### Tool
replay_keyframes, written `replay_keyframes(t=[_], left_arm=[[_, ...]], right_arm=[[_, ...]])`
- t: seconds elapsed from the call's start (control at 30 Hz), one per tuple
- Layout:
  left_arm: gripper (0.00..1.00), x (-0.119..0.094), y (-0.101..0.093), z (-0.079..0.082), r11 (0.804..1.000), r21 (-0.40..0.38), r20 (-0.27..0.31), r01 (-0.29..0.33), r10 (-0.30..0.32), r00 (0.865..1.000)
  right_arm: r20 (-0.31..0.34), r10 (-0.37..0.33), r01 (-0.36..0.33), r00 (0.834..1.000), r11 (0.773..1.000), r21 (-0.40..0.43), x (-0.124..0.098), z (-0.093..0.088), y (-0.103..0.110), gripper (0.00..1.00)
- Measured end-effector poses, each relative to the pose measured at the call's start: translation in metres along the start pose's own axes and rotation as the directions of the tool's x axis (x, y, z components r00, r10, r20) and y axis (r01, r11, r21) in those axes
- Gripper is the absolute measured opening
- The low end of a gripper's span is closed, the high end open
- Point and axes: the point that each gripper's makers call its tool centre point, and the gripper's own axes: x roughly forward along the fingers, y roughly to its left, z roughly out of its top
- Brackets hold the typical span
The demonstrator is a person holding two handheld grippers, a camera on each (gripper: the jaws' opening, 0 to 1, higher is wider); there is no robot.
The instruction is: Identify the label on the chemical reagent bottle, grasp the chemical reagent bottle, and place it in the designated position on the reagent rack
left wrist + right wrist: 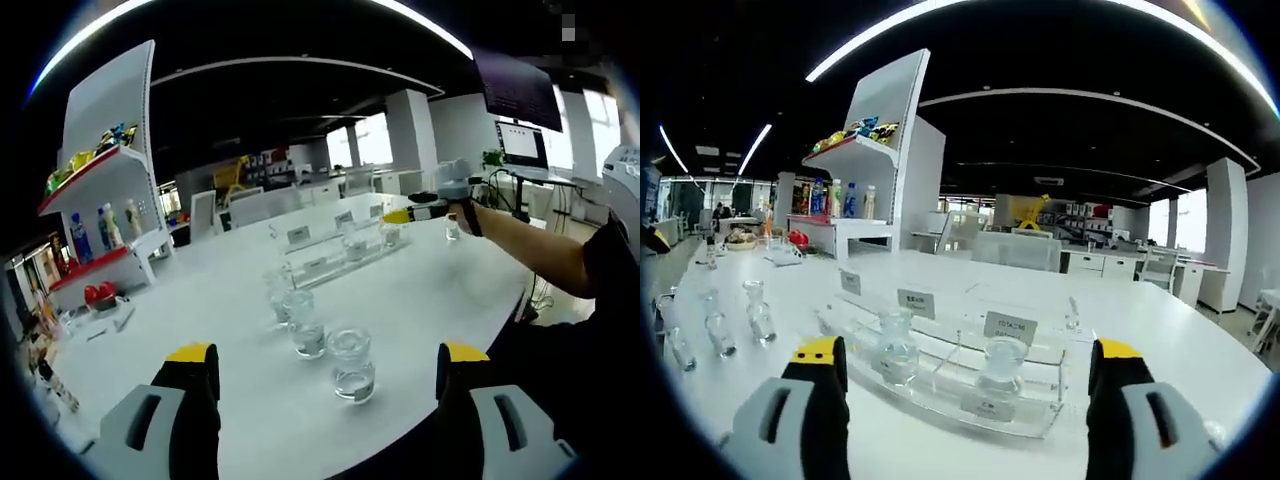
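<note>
In the left gripper view my left gripper point(325, 370) stands open above the white table's near edge, nothing between its yellow-tipped jaws. Three clear glass reagent bottles point(352, 363) point(304, 322) point(279, 290) stand in a line just ahead of it. Farther back lies the clear reagent rack point(340, 255) with white label cards; the right gripper point(400, 215) hovers over its far end, held by a person's arm. In the right gripper view my right gripper point(965, 365) is open close over the rack point(950, 375), which holds two bottles point(896, 348) point(1002, 365) behind label cards point(1011, 327).
A white shelf unit point(110, 200) with coloured bottles and snacks stands at the table's left end. Loose glass bottles point(758, 310) stand left of the rack in the right gripper view. Monitors point(522, 145) and chairs lie beyond the table. The person's body is at the right point(600, 330).
</note>
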Motion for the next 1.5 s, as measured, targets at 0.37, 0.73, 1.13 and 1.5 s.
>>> replay_keyframes(t=[0.37, 0.73, 1.13, 1.5], left_arm=[[0.89, -0.002, -0.009, 0.009, 1.0, 0.016, 0.015, 0.011, -0.011, 1.0], [0.89, -0.007, -0.017, 0.016, 0.999, 0.035, 0.027, 0.016, -0.017, 0.999], [0.89, -0.007, -0.023, 0.018, 0.999, 0.043, 0.029, 0.025, -0.026, 0.999], [0.89, -0.009, -0.024, 0.02, 0.998, 0.05, 0.034, 0.025, -0.027, 0.999]], right_arm=[[0.078, 0.022, -0.023, 0.997, 1.0, 0.011, -0.061, 0.036, -0.001, 0.97], [0.044, -0.03, 0.028, 0.999, 0.999, 0.034, -0.134, 0.02, -0.028, 0.97], [0.003, -0.049, 0.049, 0.999, 0.998, 0.048, -0.197, 0.009, -0.039, 0.95], [-0.047, -0.035, 0.038, 0.998, 0.997, 0.06, -0.243, 0.0, -0.039, 0.95]])
